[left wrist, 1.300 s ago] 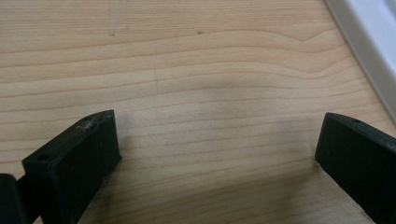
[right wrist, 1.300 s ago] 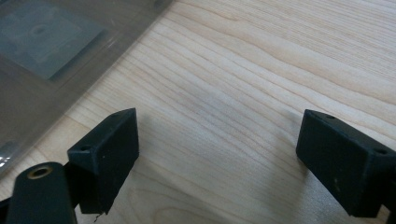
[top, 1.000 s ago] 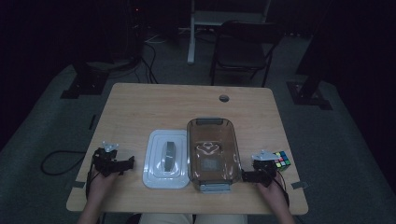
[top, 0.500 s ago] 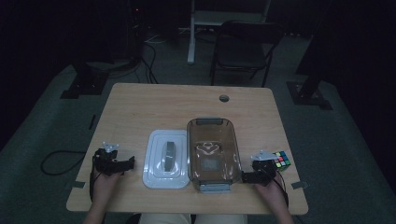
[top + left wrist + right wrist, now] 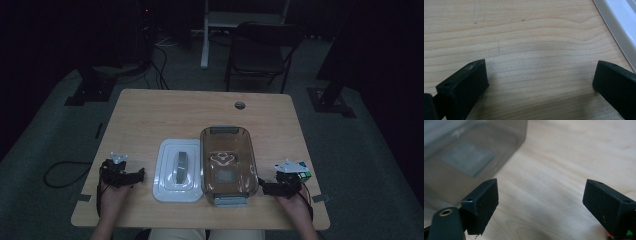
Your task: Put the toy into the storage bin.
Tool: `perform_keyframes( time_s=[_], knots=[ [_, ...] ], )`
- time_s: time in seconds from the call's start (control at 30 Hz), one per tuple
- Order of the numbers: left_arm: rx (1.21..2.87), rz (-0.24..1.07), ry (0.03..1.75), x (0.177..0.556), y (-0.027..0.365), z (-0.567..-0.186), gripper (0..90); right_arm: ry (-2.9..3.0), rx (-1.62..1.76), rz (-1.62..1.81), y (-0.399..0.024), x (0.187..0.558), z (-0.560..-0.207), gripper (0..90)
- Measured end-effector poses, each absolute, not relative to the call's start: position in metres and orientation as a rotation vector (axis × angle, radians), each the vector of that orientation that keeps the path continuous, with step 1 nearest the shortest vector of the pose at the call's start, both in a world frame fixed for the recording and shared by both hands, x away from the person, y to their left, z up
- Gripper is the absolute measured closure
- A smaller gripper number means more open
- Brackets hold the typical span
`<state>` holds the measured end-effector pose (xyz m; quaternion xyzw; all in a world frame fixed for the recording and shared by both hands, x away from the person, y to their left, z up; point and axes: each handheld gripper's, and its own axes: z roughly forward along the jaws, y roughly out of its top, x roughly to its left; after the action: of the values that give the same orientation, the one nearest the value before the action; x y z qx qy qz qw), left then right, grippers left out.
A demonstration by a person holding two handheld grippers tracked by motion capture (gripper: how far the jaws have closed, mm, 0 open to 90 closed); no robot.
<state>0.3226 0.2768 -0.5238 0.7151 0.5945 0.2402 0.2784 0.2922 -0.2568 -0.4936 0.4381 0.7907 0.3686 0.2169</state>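
A clear brown-tinted container [image 5: 227, 162] stands open at the table's middle, with its white lid [image 5: 176, 172] lying flat to its left. My left gripper [image 5: 140, 174] rests left of the lid, open, with bare wood between its jaws [image 5: 540, 75]; the lid's edge [image 5: 621, 22] shows at the upper right. My right gripper [image 5: 261, 186] hovers just right of the container, open [image 5: 540, 192], its jaws having just closed a little with nothing between them. The container's wall [image 5: 469, 157] sits beyond its left jaw. A colourful puzzle cube [image 5: 301, 173] lies by the right hand.
The wooden table [image 5: 200, 110] has a round cable hole [image 5: 240, 105] near its far edge. Beyond the table stand a dark chair [image 5: 260, 55] and equipment stands on the carpet. The table's front edge runs close under both hands.
The right gripper has lifted slightly beside the container. The left gripper, container, lid and cube have stayed where they were.
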Motion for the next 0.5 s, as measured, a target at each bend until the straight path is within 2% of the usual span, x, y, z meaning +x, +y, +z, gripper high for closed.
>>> perform_keyframes(
  time_s=[0.5],
  knots=[
    [1.918, 0.645, 1.597, 0.322, 0.277, -0.524, 0.5, 1.923, 1.302, 1.068, -0.310, 0.282, -0.463, 11.7]
  ],
)
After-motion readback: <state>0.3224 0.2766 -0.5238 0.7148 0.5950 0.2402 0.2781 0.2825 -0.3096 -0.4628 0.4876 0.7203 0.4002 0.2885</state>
